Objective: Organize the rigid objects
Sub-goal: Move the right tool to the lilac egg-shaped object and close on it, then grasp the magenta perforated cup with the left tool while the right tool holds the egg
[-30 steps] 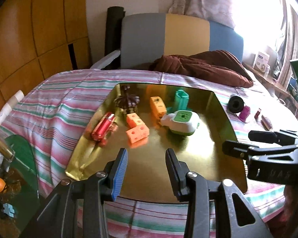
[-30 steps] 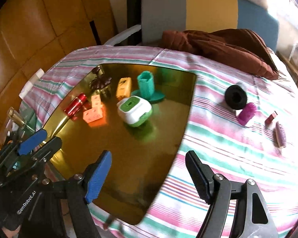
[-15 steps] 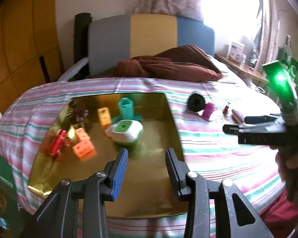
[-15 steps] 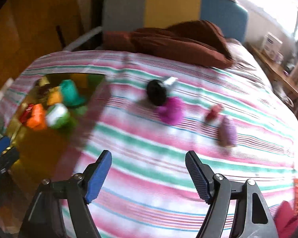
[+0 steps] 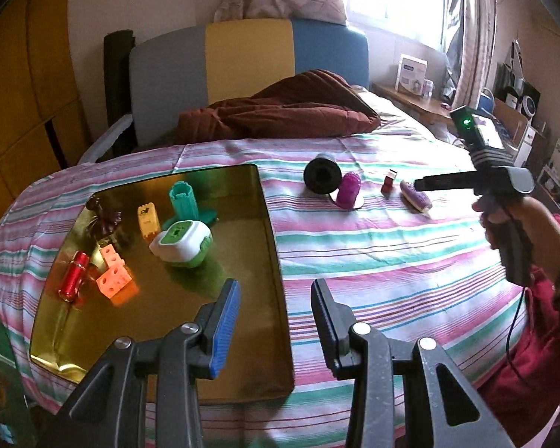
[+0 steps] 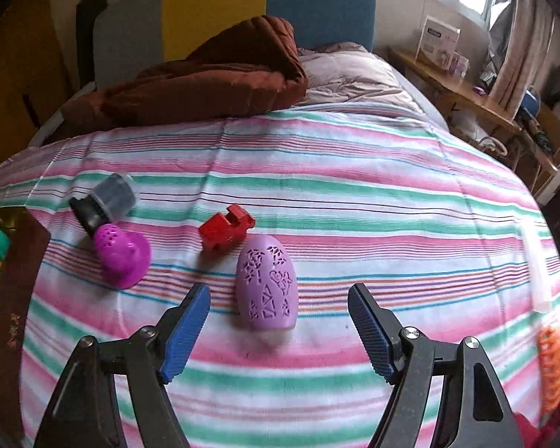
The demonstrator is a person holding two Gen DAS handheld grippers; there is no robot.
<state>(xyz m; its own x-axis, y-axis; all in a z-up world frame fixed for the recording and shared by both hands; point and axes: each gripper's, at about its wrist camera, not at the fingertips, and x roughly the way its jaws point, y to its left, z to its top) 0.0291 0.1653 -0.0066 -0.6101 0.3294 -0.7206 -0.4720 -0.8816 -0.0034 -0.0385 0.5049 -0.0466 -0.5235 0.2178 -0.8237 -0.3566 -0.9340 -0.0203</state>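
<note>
Collecting the loose pieces off the striped bedcover (image 5: 373,261) into the gold tray (image 5: 272,261) is the step I judge to be in hand. Left wrist view: my left gripper (image 5: 276,313) hangs above the tray's right rim, fingers apart, holding nothing, touching nothing. In the tray: teal cylinder (image 5: 184,201), green-and-white box (image 5: 181,240), yellow block (image 5: 148,218), orange blocks (image 5: 112,274), red tube (image 5: 72,280), dark figure (image 5: 102,220). On the cover, well apart from the tray: black cap (image 5: 321,176), magenta piece (image 5: 349,195), small red piece (image 5: 388,184), lilac oval (image 5: 416,199); my right gripper's tip sits just beside the oval. Right wrist view: my right gripper (image 6: 280,321) is spread wide and empty, lined up on the lilac oval (image 6: 267,282), which lies flat between and slightly beyond the pads. Red piece (image 6: 226,231), magenta piece (image 6: 121,259) and black cap (image 6: 100,205) lie farther off, leftward. Next move calls for easing forward and down so the pads bracket the oval's long sides before closing; its smooth dome may slip.
</note>
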